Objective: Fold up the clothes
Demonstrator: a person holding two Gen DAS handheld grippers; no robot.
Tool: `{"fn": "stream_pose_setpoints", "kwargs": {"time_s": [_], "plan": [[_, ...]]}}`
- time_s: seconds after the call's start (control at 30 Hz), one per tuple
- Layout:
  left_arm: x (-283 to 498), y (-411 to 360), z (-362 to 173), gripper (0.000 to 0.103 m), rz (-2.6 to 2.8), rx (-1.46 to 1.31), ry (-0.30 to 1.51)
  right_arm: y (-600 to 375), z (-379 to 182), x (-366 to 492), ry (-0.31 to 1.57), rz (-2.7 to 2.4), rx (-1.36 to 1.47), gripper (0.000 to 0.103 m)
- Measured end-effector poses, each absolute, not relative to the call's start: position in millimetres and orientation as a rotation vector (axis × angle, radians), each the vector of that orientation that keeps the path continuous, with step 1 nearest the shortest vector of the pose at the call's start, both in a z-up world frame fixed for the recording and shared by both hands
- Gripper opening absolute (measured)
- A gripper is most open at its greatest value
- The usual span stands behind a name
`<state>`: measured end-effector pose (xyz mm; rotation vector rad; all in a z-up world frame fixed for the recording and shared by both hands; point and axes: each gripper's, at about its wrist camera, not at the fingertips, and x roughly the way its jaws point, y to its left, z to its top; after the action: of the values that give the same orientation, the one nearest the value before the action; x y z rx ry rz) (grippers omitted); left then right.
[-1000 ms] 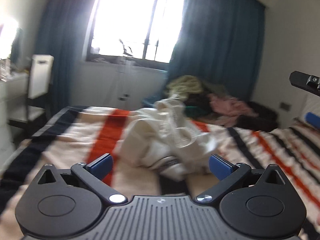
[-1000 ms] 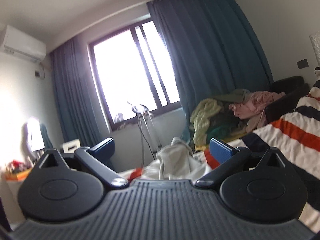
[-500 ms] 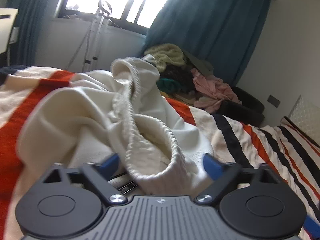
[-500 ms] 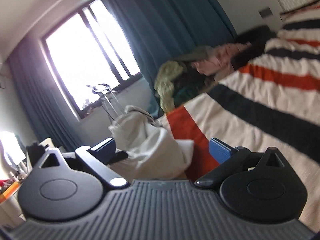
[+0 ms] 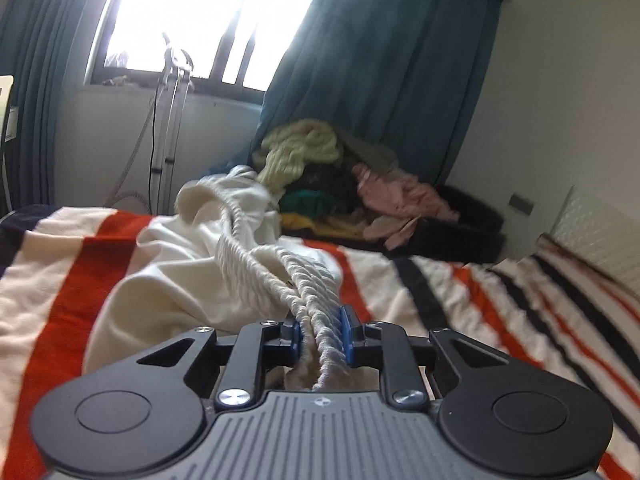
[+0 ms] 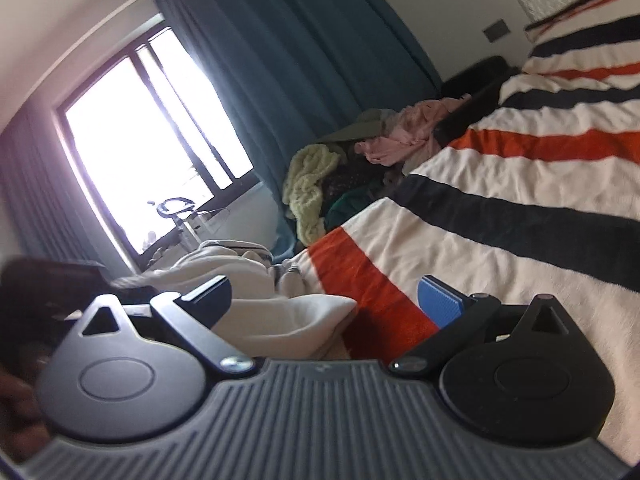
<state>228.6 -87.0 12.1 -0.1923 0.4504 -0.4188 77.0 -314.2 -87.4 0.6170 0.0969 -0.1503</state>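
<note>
The left tongs (image 5: pixel 321 330) are closing on the ribbed hem of the cream garment (image 5: pixel 192 276), which lies crumpled on the striped bed (image 5: pixel 460 304) toward its window-side edge. The right tongs (image 6: pixel 324 300) gape wide and empty, one cream corner lying between them unpinched. A good next move would grip that corner squarely, then lift both ends apart to spread the cloth, short of the clothes pile (image 5: pixel 320 168) beyond the bed's far edge.
</note>
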Motion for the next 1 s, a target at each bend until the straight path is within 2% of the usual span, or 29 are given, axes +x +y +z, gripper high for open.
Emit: {"fn": "stream_pose_setpoints", "kwargs": {"time_s": [0.23,0.53,0.7,0.87,1.0], "plan": [[114,-20,45,0.02,-0.415,-0.269,0.383,-292,-68,47,0.093,-0.053,0.51,0.101],[49,60,6,0.02,-0.364,-0.286,0.496,-244,-45,14,0.224,0.155,0.413,0.101],[48,67,-8,0.02,-0.383,-0.268,0.525,-236,-55,18,0.386,0.325,0.645,0.101],[56,54,-20,0.02,-0.401,-0.211,0.532,-227,-94,39,0.608,0.475,0.911,0.101],[66,53,-25,0.02,-0.425,-0.249,0.549,-225,-129,52,0.687,0.553,1.199,0.103]]}}
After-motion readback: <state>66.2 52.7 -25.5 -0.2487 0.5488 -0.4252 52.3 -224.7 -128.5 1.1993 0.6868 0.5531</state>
